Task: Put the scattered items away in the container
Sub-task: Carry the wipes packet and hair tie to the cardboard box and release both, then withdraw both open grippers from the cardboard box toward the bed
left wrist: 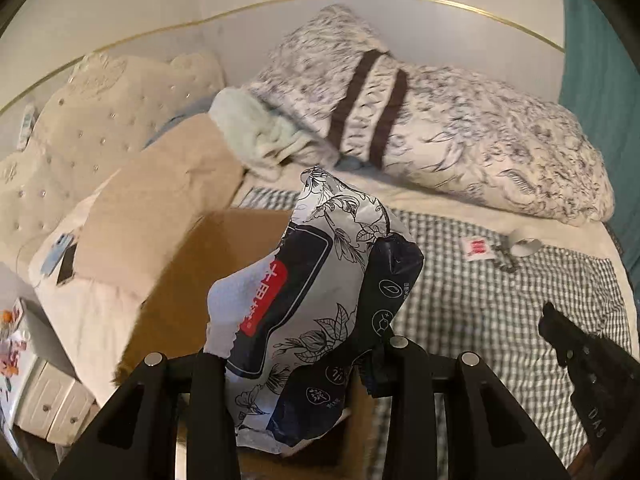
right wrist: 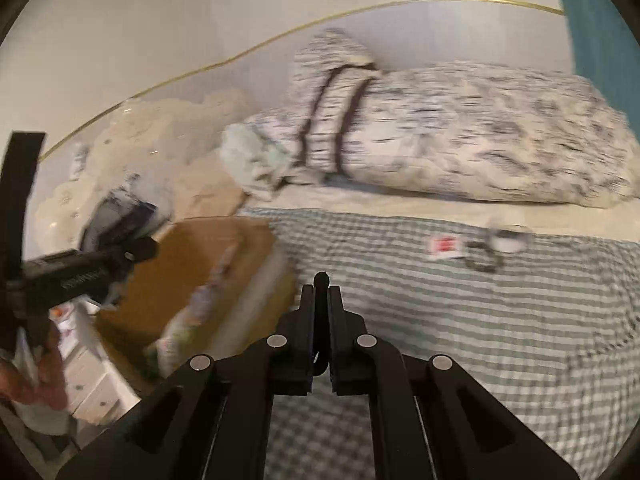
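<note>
In my left wrist view, my left gripper (left wrist: pixel 298 360) is pinching a soft pack of wipes (left wrist: pixel 316 300). The pack is white with black flowers, dark blue parts and a red label. My jaws press on its lower part from both sides, and the pack sticks up between them. It hangs over the open cardboard box (left wrist: pixel 208 268), which sits on the bed. To the right, on the checked blanket (left wrist: pixel 500 320), lie a small white packet with red print (left wrist: pixel 478 249) and a bunch of keys (left wrist: pixel 508 256). A big flowered pillow (left wrist: pixel 460 140) lies behind. My right gripper (left wrist: pixel 560 344) shows at the right edge.

In my right wrist view, things look blurry. My right gripper (right wrist: pixel 321 292) has its jaws pressed together on a thin black thing (right wrist: pixel 321 280); I cannot tell what it is. The box (right wrist: pixel 192 280) is to the left, with something pale inside. My left gripper (right wrist: pixel 136 250) is above it with the wipes (right wrist: pixel 120 212). The small packet (right wrist: pixel 443 246) and keys (right wrist: pixel 486 260) lie on the blanket (right wrist: pixel 480 340).
</note>
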### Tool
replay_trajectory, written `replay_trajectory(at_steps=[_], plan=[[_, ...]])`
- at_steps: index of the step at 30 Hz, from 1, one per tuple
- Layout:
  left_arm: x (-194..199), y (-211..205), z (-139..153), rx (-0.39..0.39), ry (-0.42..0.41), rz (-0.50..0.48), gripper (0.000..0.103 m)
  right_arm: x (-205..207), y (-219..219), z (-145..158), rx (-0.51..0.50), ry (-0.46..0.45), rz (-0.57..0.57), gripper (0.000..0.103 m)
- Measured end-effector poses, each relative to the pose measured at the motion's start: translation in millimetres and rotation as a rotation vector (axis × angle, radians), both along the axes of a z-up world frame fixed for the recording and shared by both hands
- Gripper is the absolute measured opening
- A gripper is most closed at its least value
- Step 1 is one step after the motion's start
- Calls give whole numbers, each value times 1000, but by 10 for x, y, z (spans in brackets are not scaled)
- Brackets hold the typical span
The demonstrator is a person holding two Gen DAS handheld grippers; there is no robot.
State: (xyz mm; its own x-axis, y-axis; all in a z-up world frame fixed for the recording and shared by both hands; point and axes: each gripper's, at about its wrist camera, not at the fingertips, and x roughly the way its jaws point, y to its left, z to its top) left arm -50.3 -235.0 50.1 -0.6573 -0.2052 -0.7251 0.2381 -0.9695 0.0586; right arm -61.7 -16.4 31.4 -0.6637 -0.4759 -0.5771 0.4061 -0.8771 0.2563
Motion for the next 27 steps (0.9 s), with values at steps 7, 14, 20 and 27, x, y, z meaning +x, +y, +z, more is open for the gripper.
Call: replay_trajectory(at_steps=[7,14,20,27], plan=[[28,-515,-374,49,-52,69,36,-168,-903,9,5,-20,166,5],[-33,-774,-630,86,-84,97,58,-278,-1448,-244,-9,-60,290,7],[-42,-846,-665,95,-75,124,97,-341,-1308,-357,-37,-48,197,84],[-95,-639,-612,70,-77,104,97,-365,-1015,-212,-83,-13,148,84]])
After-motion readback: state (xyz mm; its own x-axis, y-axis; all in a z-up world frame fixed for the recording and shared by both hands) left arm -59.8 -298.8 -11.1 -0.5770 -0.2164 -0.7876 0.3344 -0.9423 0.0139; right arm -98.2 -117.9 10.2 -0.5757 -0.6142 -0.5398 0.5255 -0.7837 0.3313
